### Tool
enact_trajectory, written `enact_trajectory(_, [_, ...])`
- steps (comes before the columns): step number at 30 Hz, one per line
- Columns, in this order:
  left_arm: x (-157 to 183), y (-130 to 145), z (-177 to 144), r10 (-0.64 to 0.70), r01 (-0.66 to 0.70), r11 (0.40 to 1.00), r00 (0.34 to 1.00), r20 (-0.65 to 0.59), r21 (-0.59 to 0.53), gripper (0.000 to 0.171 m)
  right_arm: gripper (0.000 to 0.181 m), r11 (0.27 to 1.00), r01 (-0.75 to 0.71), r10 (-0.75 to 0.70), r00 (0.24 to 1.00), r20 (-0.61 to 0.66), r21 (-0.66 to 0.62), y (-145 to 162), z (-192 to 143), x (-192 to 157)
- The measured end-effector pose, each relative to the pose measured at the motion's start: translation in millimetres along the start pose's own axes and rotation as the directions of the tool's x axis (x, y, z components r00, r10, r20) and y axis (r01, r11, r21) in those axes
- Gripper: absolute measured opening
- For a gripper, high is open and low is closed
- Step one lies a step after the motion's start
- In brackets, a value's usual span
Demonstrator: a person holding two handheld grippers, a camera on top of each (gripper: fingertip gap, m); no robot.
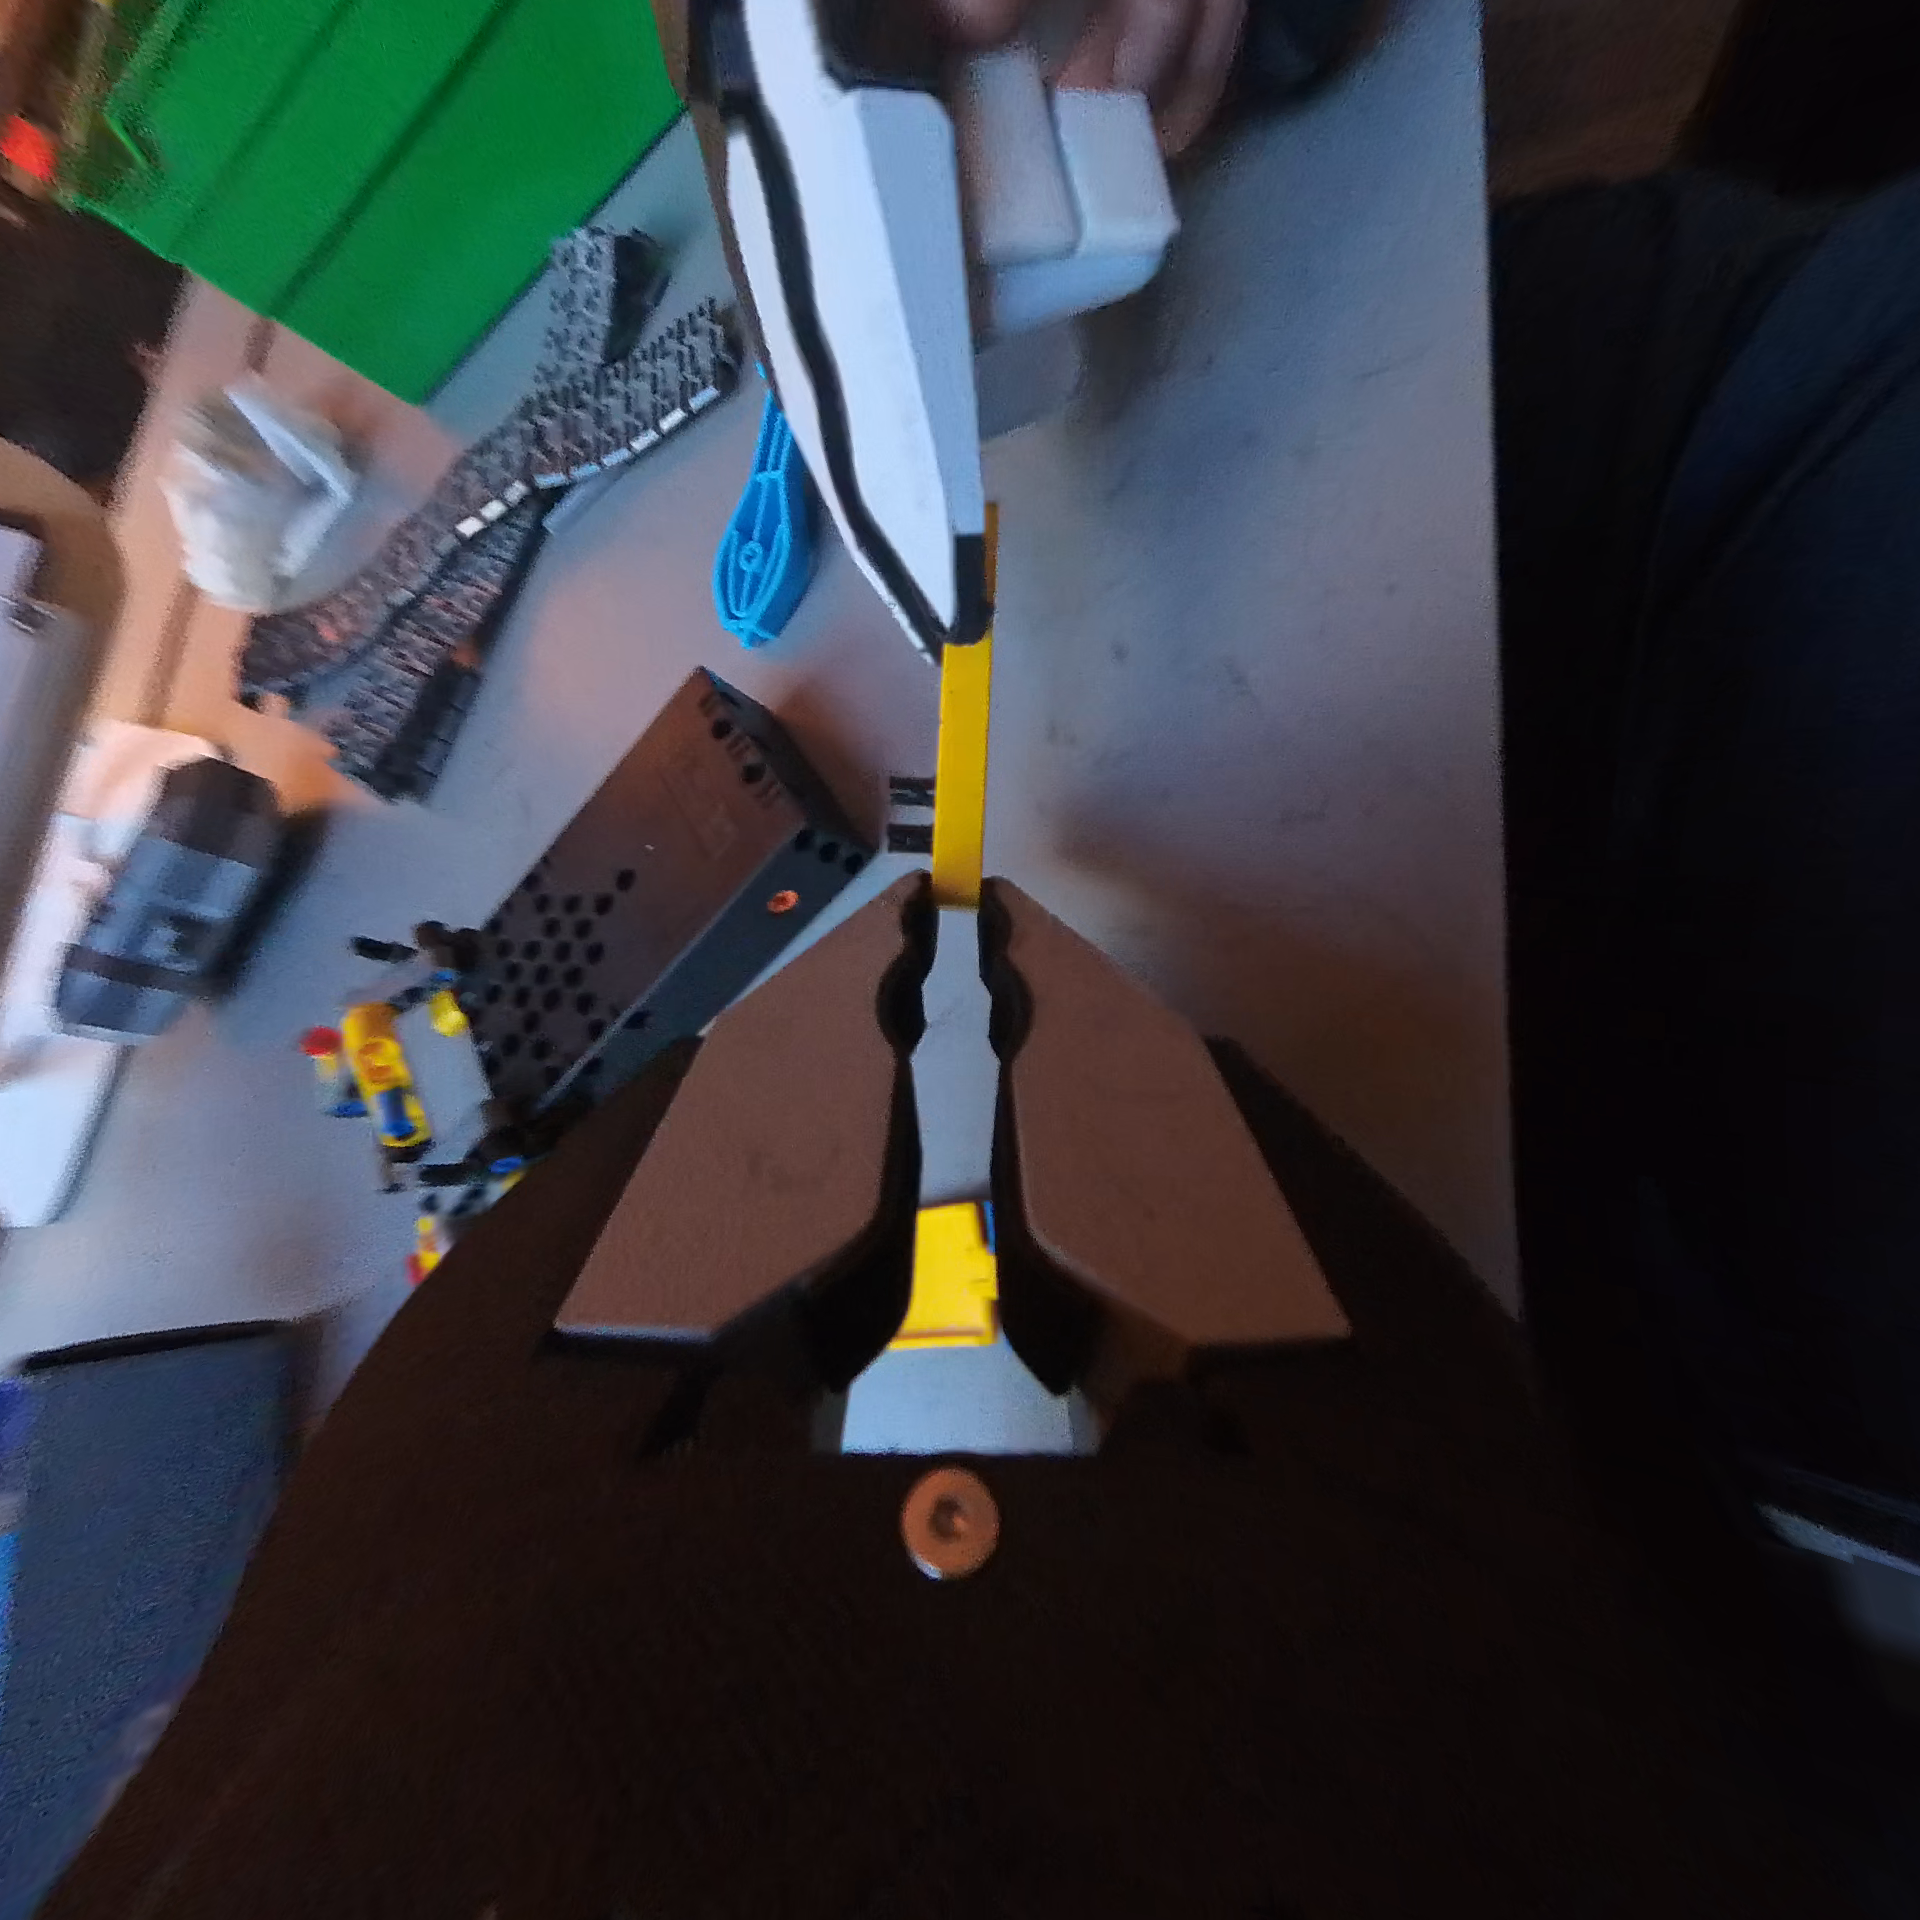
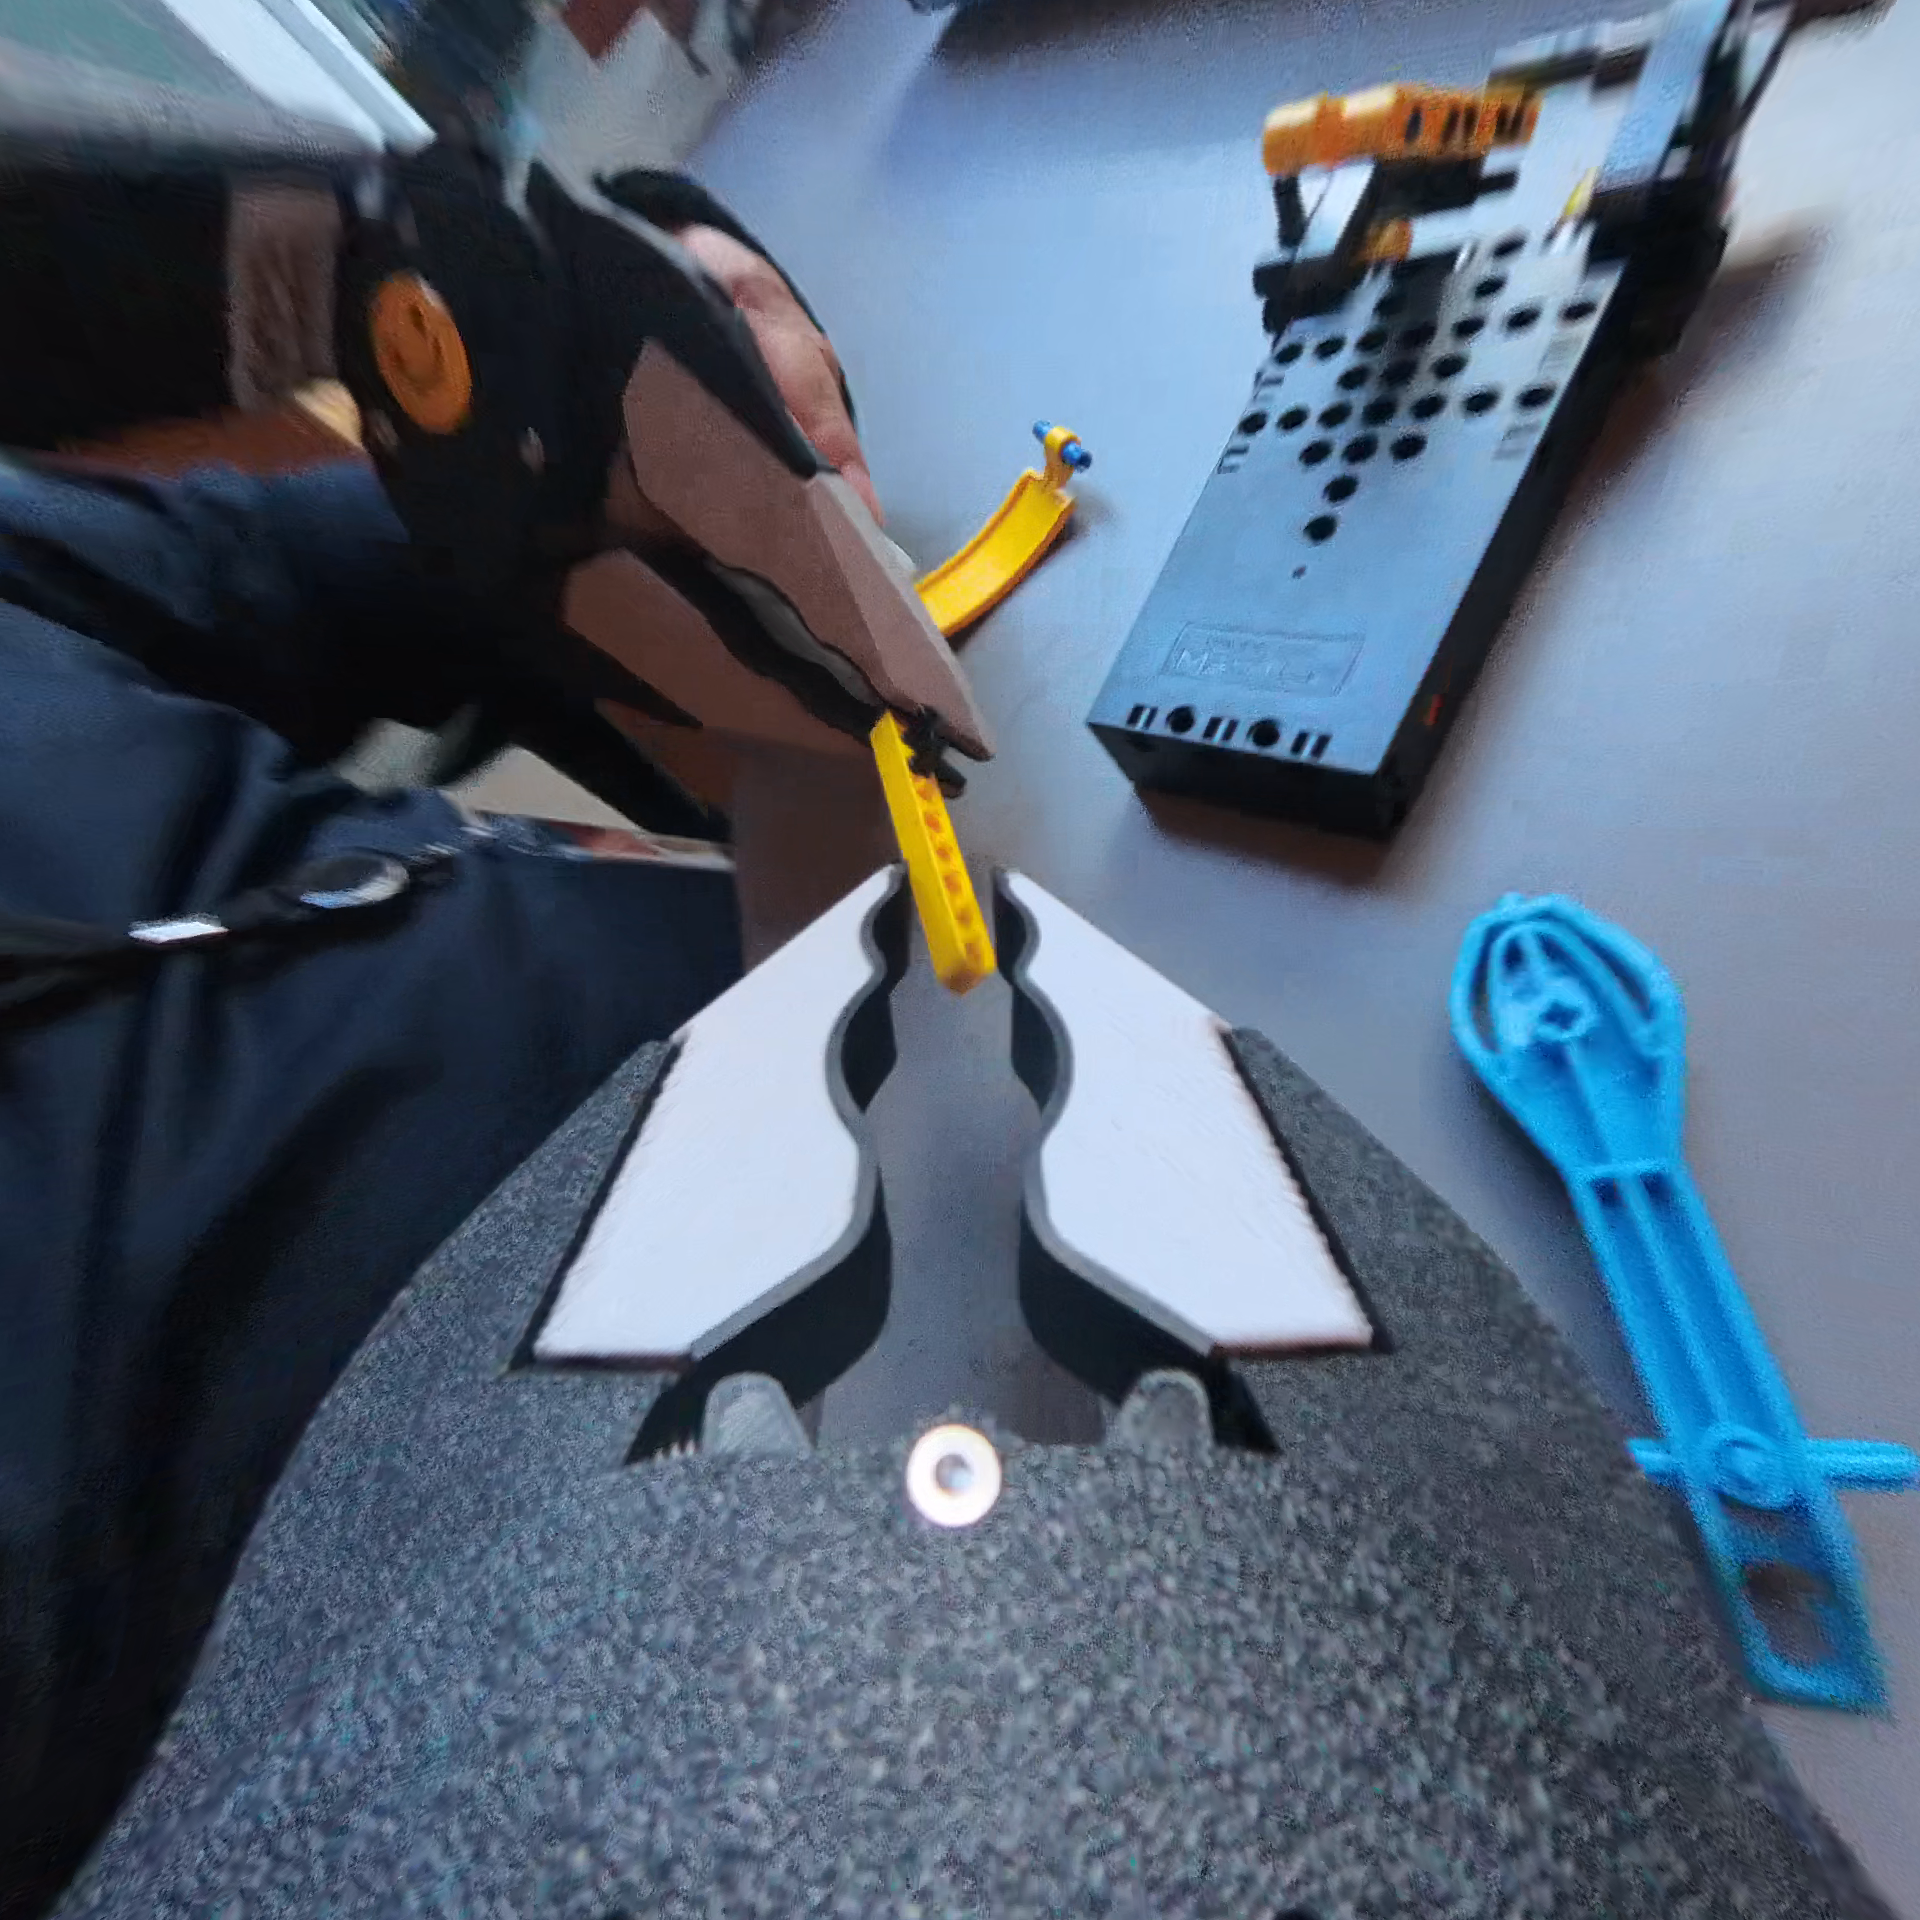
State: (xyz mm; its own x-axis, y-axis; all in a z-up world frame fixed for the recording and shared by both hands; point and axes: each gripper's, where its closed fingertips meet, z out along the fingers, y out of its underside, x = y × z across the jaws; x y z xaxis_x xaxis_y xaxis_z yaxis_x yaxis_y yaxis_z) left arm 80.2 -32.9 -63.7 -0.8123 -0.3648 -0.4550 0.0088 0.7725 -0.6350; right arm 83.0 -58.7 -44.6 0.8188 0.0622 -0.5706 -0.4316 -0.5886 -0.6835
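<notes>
L gripper [image 1: 956,894] fingers clenched on one end of a yellow beam [image 1: 961,769]; the beam runs toward 12 o'clock in the left wrist view, up off the table [image 1: 1247,520]. R gripper [image 2: 948,883] fingers are slightly parted w/ the beam's free end between them; whether the pads touch it I cannot tell. In the left wrist view the R gripper's white fingers [image 1: 894,416] come in from 12 o'clock and overlap the beam's far end.

Edges/room: table edge runs along 3 o'clock in the left wrist view, dark drop beyond it; bare tabletop lies between the beam and that edge. At 9 o'clock from the beam, a black perforated box [image 1: 665,914], near but apart. Blue plastic tool [image 2: 1642,1299] lies flat at 4 o'clock of the R gripper, clear of it. Curved yellow piece [image 2: 997,561] at 12 o'clock, behind the L gripper.

Surface: grey, matte, lightly scuffed. Small yellow-black brick assembly [image 1: 395,1081] beside the box. Grey studded strips [image 1: 499,582] and a green box [image 1: 364,177] at 10–11 o'clock. Person's dark sleeve [image 2: 260,1039] fills 9 o'clock in the right wrist view.
</notes>
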Motion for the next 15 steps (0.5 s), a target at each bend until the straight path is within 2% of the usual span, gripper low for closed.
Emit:
enact_trajectory(2, [-0.7, 0.8, -0.7, -0.099, 0.100, 0.995, 0.994, -0.049, 0.011, 0.005, 0.021, 0.986, 0.161, -0.166, 0.976, -0.143, -0.050, -2.2, -1.3, 7.1])
enact_trajectory(4, [-5.4, 2.6, -1.6, -0.154, 0.155, 0.988, 0.987, -0.053, 0.017, 0.005, 0.026, 0.944, 0.306, -0.329, 0.909, -0.255, -0.123, -4.6, -2.7, 11.0])
enact_trajectory(8, [1.2, 3.0, -0.3, -0.232, 0.235, 0.972, 0.964, -0.129, 0.011, 0.005, 0.027, 0.806, 0.538, -0.591, 0.728, -0.348, -0.246, -11.3, 2.3, 3.9])
enact_trajectory(10, [6.4, 2.0, 0.7, -0.257, 0.261, 0.965, 0.952, -0.169, 0.006, 0.005, 0.022, 0.740, 0.585, -0.673, 0.654, -0.346, -0.331, -5.6, 6.8, 3.9])
enact_trajectory(12, [5.2, 1.1, 0.4, -0.243, 0.248, 0.969, 0.958, -0.155, 0.013, 0.005, 0.017, 0.705, 0.601, -0.709, 0.616, -0.344, -0.376, -1.8, 11.1, 5.3])
enact_trajectory(15, [7.6, -1.0, 0.0, -0.243, 0.250, 0.968, 0.955, -0.169, 0.019, 0.005, 0.010, 0.707, 0.614, -0.707, 0.625, -0.330, -0.352, -2.4, 17.3, 1.1])
